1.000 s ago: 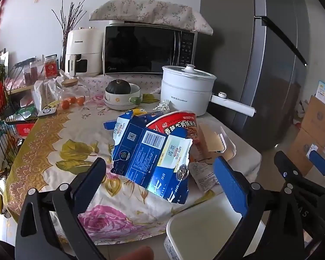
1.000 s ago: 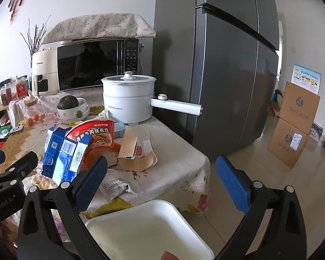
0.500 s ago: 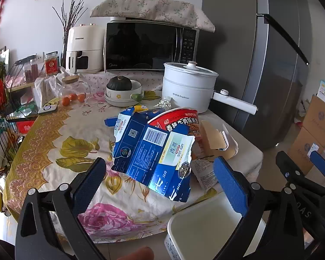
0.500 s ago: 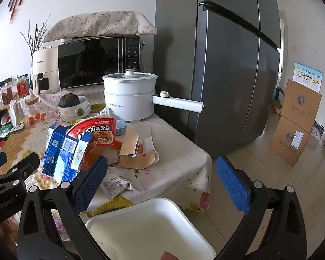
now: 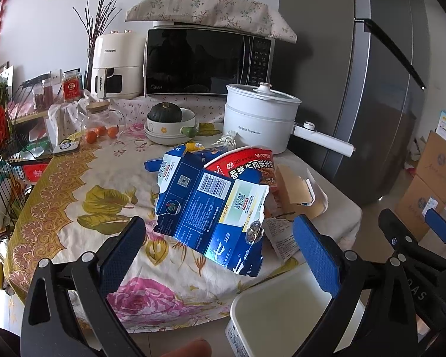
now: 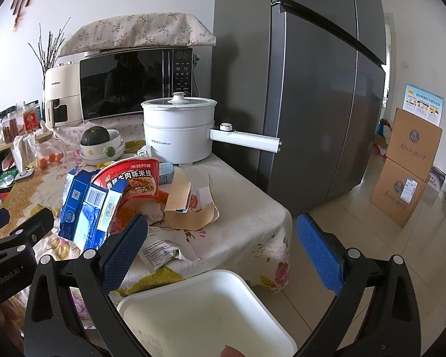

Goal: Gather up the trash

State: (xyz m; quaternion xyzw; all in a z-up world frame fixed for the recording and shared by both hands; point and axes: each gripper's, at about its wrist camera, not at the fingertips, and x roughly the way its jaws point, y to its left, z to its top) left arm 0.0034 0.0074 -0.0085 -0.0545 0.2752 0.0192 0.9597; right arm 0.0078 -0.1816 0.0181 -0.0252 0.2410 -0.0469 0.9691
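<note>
Trash lies heaped on the flowered tablecloth (image 5: 74, 196): a torn blue carton (image 5: 205, 208) (image 6: 86, 208), a red noodle cup (image 5: 246, 166) (image 6: 130, 178), tan cardboard pieces (image 5: 294, 193) (image 6: 187, 205) and a crumpled white wrapper (image 5: 282, 238) (image 6: 160, 250). A white bin (image 5: 282, 306) (image 6: 205, 312) stands below the table's near edge. My left gripper (image 5: 220, 253) is open and empty, hovering just short of the blue carton. My right gripper (image 6: 223, 244) is open and empty over the bin, near the table's corner.
At the back stand a white electric pot (image 5: 261, 116) with a long handle, a microwave (image 5: 205, 59), an air fryer (image 5: 116, 62) and a bowl holding a squash (image 5: 169, 122). A grey fridge (image 6: 312, 89) rises on the right; cardboard boxes (image 6: 407, 163) sit on the floor.
Both grippers have eased slightly forward and up toward the table; the trash pile looks a little nearer. Nothing was gripped or moved.
</note>
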